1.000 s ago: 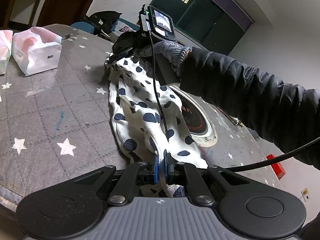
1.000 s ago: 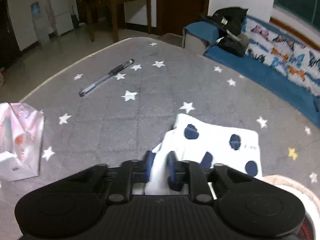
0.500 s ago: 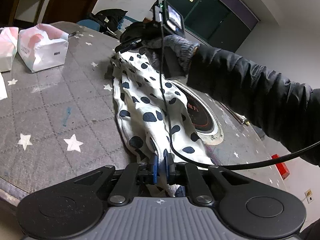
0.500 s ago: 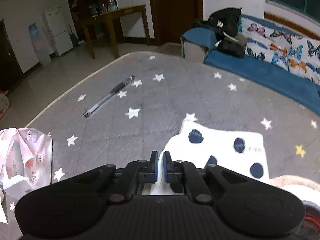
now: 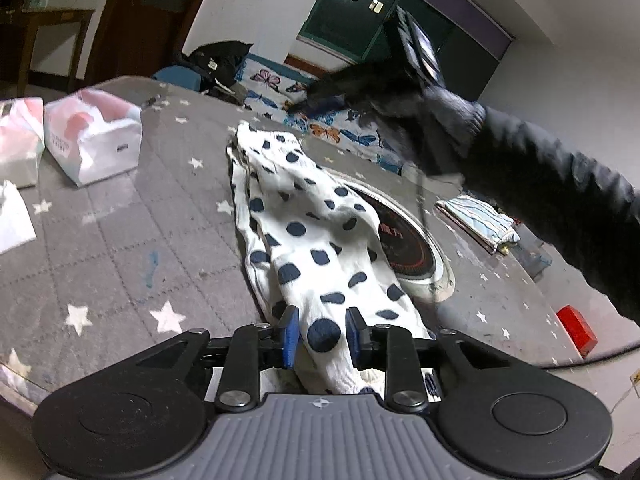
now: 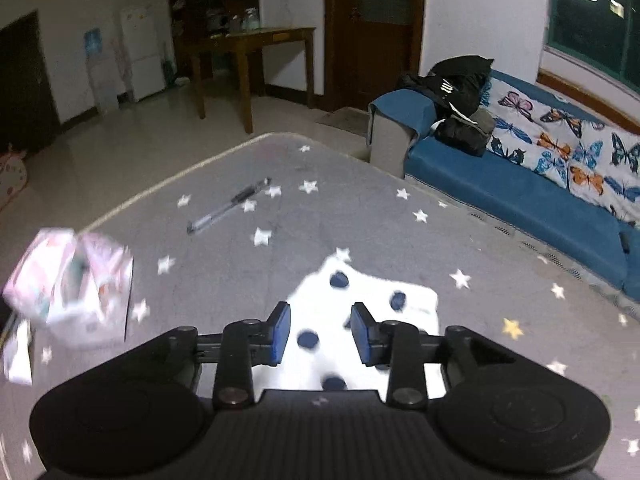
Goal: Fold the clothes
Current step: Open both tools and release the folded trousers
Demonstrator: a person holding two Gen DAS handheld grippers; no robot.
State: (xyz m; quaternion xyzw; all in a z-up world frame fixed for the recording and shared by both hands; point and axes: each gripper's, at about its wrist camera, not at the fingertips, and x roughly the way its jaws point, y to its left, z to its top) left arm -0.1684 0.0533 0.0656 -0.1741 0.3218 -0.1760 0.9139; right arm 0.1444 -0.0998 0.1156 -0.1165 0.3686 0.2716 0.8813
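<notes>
Both grippers, left (image 5: 320, 334) and right (image 6: 320, 332), had released the polka-dot garment (image 5: 304, 232), jaws now wide. Garment lay limp beside the induction cooker (image 5: 404, 236); soft, light cloth, best gripped at hem corners.

The garment (image 5: 304, 236) lay on the table (image 5: 120, 232), tissue packs (image 5: 94, 140) left, hotplate (image 5: 408, 240) right, sofa (image 6: 520, 196) behind.

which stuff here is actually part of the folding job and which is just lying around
Part of the job:
polka-dot garment, stretched along the table
left gripper, jaws open around its near end
right gripper, jaws open above its far end

Just lying about:
pen
tissue packs
striped folded cloth
round burner
red box
</notes>
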